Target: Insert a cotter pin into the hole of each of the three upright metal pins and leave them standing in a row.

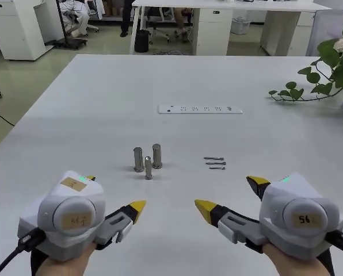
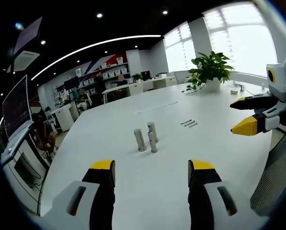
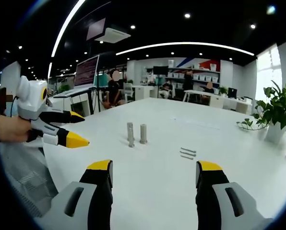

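Left claw (image 2: 152, 166) and right claw (image 3: 165, 166) gape apart at the bottom; pins (image 1: 147, 160) stand centre, cotter pins (image 1: 215, 163) lie just right.

Bare tabletop (image 1: 73, 115) is lying open between the left claw (image 2: 151, 166) and the right claw (image 3: 164, 167), and both are gaping wide over free surface. Ahead of them, three upright metal pins (image 1: 147, 159) are standing bunched together, leaving only slim gaps among themselves. To their right, three cotter pins (image 1: 215, 163) are lying flat, apart from the cluster, so a clear lane is running between the two groups. Farther back, a power strip (image 1: 199, 109) is crossing the middle, and a plant (image 1: 332, 63) is trailing stems over the far right corner.
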`<state>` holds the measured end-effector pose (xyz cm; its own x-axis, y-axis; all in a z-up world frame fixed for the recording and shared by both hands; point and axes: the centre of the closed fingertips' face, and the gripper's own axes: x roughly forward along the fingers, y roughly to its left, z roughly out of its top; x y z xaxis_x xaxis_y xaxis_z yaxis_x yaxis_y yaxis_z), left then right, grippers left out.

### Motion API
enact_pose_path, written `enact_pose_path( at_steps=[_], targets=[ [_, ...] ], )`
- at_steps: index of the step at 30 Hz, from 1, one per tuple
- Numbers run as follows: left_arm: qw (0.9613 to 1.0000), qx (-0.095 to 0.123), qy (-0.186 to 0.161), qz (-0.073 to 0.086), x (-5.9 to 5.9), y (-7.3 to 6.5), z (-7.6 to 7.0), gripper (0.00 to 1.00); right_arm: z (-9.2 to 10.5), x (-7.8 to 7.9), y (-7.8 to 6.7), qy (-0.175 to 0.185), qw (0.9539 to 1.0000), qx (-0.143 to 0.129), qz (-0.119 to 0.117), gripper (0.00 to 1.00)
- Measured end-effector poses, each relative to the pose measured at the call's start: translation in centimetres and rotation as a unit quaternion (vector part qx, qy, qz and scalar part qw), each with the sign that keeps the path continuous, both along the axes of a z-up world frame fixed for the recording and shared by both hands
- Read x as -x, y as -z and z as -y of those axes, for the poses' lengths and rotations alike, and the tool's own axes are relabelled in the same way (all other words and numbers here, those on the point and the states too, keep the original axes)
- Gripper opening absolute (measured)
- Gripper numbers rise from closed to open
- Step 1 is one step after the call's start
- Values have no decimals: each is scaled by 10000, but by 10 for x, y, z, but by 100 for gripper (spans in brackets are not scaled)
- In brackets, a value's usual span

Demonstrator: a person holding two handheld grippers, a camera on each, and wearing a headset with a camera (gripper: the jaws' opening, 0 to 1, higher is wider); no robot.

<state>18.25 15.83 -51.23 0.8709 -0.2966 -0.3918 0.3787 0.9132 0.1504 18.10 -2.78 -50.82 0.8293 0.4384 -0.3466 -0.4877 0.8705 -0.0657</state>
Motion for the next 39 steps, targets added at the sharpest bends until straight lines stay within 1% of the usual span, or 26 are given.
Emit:
enact_pose_path(
  at_steps=[1, 3, 5, 7, 8, 9, 10, 11, 12, 13, 15, 17, 20, 22, 25, 27, 30, 32, 33, 34, 35, 36, 39],
  targets=[
    [10000, 16, 3, -51, -2, 1, 0, 55, 0, -1, -2, -11, 10000, -40, 0, 66],
    [10000, 53, 41, -49, -7, 2, 1, 55, 0, -1, -4, -75, 9999, -106, -77, 64],
    [9998, 172, 104, -91, -10, 3, 4, 52, 1, 0, -5, -107, 9999, -51, -72, 63],
    [9997, 204, 110, -110, -15, 4, 4, 50, 4, -1, -6, -100, 9999, -47, -74, 62],
    [9997, 201, 114, -114, -16, 5, 5, 50, 5, -2, -7, -79, 9999, -62, -75, 62],
    [9996, 75, 164, -237, -18, 8, 5, 49, 8, -3, -7, -49, 9999, -98, -90, 62],
    [9995, -6, 225, -226, -21, 8, 7, 48, 9, -3, -6, -43, 9998, -121, -152, 61],
    [9996, 26, 222, -155, -25, 6, 8, 47, 10, -4, -5, -17, 9996, -156, -232, 60],
    [9996, 3, 296, -42, -29, 4, 11, 47, 11, -5, -5, 0, 9996, -172, -241, 59],
    [9995, 19, 299, -95, -32, 5, 13, 47, 11, -5, -5, 6, 9995, -183, -265, 59],
    [9994, 12, 327, -134, -39, 7, 15, 46, 12, -5, -6, 20, 9993, -208, -296, 58],
    [9992, 10, 368, -140, -45, 9, 19, 46, 12, -6, -6, 22, 9992, -227, -317, 57],
    [9987, 87, 458, -191, -54, 15, 25, 44, 12, -9, -9, 14, 9991, -271, -325, 56],
    [9985, 79, 496, -214, -59, 18, 27, 43, 12, -10, -10, -6, 9991, -284, -325, 55],
    [9980, 52, 572, -258, -68, 25, 31, 40, 13, -14, -11, 2, 9989, -306, -341, 54],
    [9978, 64, 599, -281, -74, 29, 33, 38, 16, -18, -13, 114, 9988, -341, -325, 54],
    [9973, 74, 658, -327, -80, 35, 35, 34, 18, -21, -14, 193, 9984, -428, -312, 54],
    [9970, 28, 674, -382, -89, 41, 36, 33, 18, -25, -14, 234, 9983, -438, -319, 53],
    [9969, 46, 680, -396, -91, 42, 36, 32, 18, -25, -14, 236, 9982, -444, -318, 53],
    [9967, 108, 684, -428, -96, 45, 37, 31, 18, -27, -13, 267, 9981, -453, -326, 53],
    [9966, 123, 685, -436, -97, 45, 37, 30, 19, -29, -12, 303, 9980, -448, -322, 52],
    [9961, 258, 709, -463, -100, 46, 39, 30, 19, -31, -10, 352, 9980, -418, -317, 52],
    [9956, 335, 708, -505, -109, 49, 40, 27, 19, -34, -6, 402, 9979, -382, -348, 51]
  ],
)
